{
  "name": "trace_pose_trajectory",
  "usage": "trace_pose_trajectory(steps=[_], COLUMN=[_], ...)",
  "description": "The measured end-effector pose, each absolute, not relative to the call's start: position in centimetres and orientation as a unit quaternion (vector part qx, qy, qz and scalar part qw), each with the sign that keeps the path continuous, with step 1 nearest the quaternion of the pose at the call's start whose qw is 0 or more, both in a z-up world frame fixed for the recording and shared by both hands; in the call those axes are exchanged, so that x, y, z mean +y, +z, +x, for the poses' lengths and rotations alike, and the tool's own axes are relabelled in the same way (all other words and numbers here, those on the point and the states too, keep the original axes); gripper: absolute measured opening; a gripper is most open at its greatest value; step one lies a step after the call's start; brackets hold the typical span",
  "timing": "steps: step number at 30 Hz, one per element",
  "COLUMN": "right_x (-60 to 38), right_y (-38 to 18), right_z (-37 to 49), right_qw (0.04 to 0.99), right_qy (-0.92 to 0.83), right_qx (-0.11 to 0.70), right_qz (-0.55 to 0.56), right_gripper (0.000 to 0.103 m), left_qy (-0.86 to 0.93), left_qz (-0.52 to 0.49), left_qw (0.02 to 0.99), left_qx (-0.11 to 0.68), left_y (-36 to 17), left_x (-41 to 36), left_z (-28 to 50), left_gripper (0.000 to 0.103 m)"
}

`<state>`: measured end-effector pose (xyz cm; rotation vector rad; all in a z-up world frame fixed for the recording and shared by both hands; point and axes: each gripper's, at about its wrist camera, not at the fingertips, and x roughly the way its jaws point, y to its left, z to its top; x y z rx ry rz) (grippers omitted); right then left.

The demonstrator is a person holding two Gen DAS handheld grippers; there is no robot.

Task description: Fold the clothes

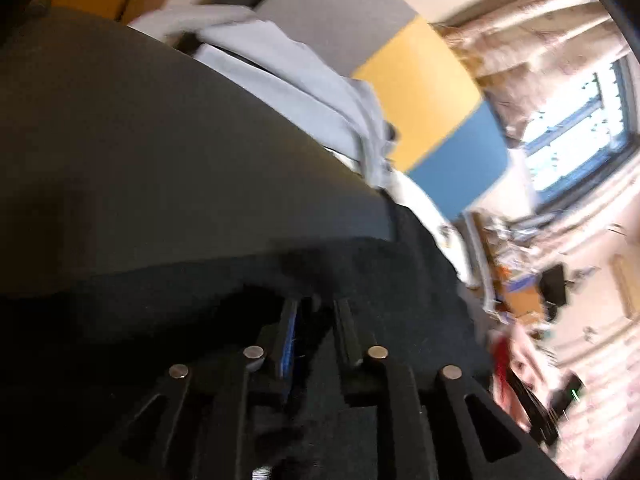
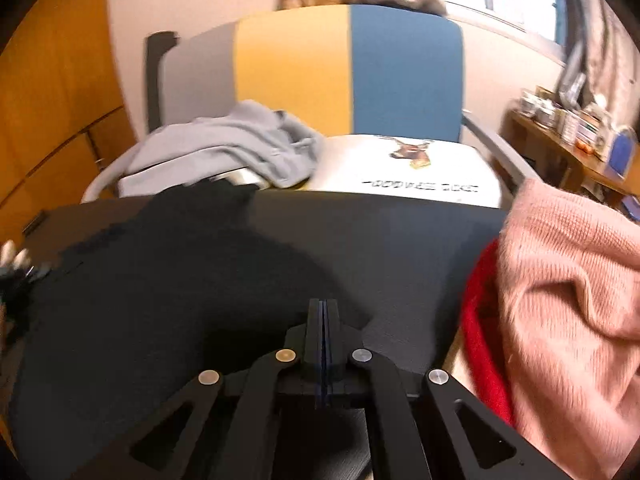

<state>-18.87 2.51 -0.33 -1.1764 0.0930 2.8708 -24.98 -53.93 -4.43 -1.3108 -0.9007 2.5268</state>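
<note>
The right gripper (image 2: 323,312) is fully closed, fingers pressed flat together over the near edge of the black garment (image 2: 160,280); whether a thin layer of cloth is pinched between them cannot be told. The garment lies on the dark table (image 2: 400,240), spreading left and far from this gripper, its long axis running roughly left to right. The left gripper (image 1: 316,312) stands narrowly apart, with black cloth bunched between its fingers at the garment's other end. Each hand is thus at one end. A pink sweater (image 2: 568,300) lies near right.
</note>
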Motion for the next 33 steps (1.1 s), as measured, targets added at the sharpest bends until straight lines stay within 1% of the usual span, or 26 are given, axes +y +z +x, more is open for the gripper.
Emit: trace_pose_trajectory(steps=[2, 4, 5, 7, 9, 11, 13, 14, 15, 16, 17, 19, 20, 23, 24, 25, 27, 30, 32, 33], right_x=[0.9, -0.9, -1.6, -2.6, -3.5, -4.2, -3.7, -3.0, -2.3, -1.5, -0.7, 1.0, 1.7, 3.4, 3.4, 3.4, 3.3, 2.8, 2.6, 2.4], right_y=[-0.6, -1.2, -1.6, -2.5, -3.5, -4.7, -5.2, -5.0, -4.5, -4.1, -3.9, -4.3, -4.7, -5.6, -5.5, -5.4, -5.3, -3.8, -2.0, -1.2], right_z=[-16.9, -14.9, -14.1, -13.1, -12.8, -13.7, -15.2, -15.8, -16.1, -16.2, -16.2, -16.0, -15.9, -14.7, -14.1, -13.4, -12.5, -11.3, -12.0, -12.7], right_qw=[0.002, -0.016, -0.030, -0.067, -0.102, -0.101, -0.081, -0.066, -0.045, -0.016, 0.010, 0.056, 0.071, 0.080, 0.083, 0.085, 0.075, 0.050, 0.037, 0.031], right_qy=[0.923, 0.921, 0.919, 0.913, 0.903, 0.897, 0.899, 0.905, 0.914, 0.923, 0.927, 0.923, 0.918, 0.901, 0.899, 0.898, 0.893, 0.898, 0.910, 0.915], right_qx=[0.015, -0.003, 0.000, 0.030, 0.062, 0.072, 0.101, 0.121, 0.134, 0.144, 0.155, 0.181, 0.196, 0.249, 0.250, 0.252, 0.251, 0.227, 0.211, 0.203], right_qz=[-0.383, -0.389, -0.393, -0.402, -0.414, -0.425, -0.418, -0.402, -0.381, -0.356, -0.342, -0.335, -0.338, -0.347, -0.349, -0.351, -0.367, -0.373, -0.355, -0.348], right_gripper=[0.001, 0.001, 0.001, 0.001, 0.002, 0.004, 0.013, 0.015, 0.023, 0.034, 0.036, 0.037, 0.037, 0.036, 0.037, 0.045, 0.061, 0.061, 0.061, 0.064], left_qy=[0.857, 0.870, 0.875, 0.881, 0.875, 0.868, 0.865, 0.865, 0.866, 0.867, 0.867, 0.863, 0.862, 0.858, 0.858, 0.856, 0.853, 0.866, 0.874, 0.877], left_qz=[-0.415, -0.386, -0.381, -0.393, -0.414, -0.431, -0.440, -0.444, -0.447, -0.445, -0.440, -0.441, -0.441, -0.443, -0.445, -0.446, -0.442, -0.423, -0.417, -0.420], left_qw=[0.074, 0.078, 0.092, 0.118, 0.144, 0.164, 0.170, 0.168, 0.163, 0.163, 0.165, 0.166, 0.167, 0.164, 0.158, 0.158, 0.165, 0.160, 0.151, 0.143], left_qx=[-0.298, -0.297, -0.283, -0.236, -0.206, -0.185, -0.172, -0.164, -0.154, -0.156, -0.163, -0.180, -0.186, -0.200, -0.203, -0.208, -0.223, -0.211, -0.197, -0.187], left_y=[-3.2, -1.8, -1.4, -1.6, -2.6, -3.7, -4.7, -5.3, -6.1, -6.4, -6.5, -6.6, -6.7, -6.6, -6.6, -6.4, -5.8, -4.9, -4.5, -4.7], left_x=[-53.7, -53.4, -52.3, -49.2, -45.6, -42.5, -40.5, -40.1, -40.0, -40.2, -40.6, -41.2, -41.5, -42.0, -42.0, -42.1, -42.4, -42.3, -42.0, -41.7], left_z=[-24.1, -23.0, -22.8, -22.9, -23.7, -24.4, -24.7, -24.7, -24.7, -24.6, -24.4, -24.5, -24.5, -24.5, -24.4, -24.3, -24.0, -23.6, -23.5, -23.5], left_gripper=[0.017, 0.020, 0.021, 0.022, 0.022, 0.022, 0.022, 0.022, 0.020, 0.020, 0.019, 0.012, 0.012, 0.009, 0.009, 0.010, 0.020, 0.020, 0.022, 0.023])
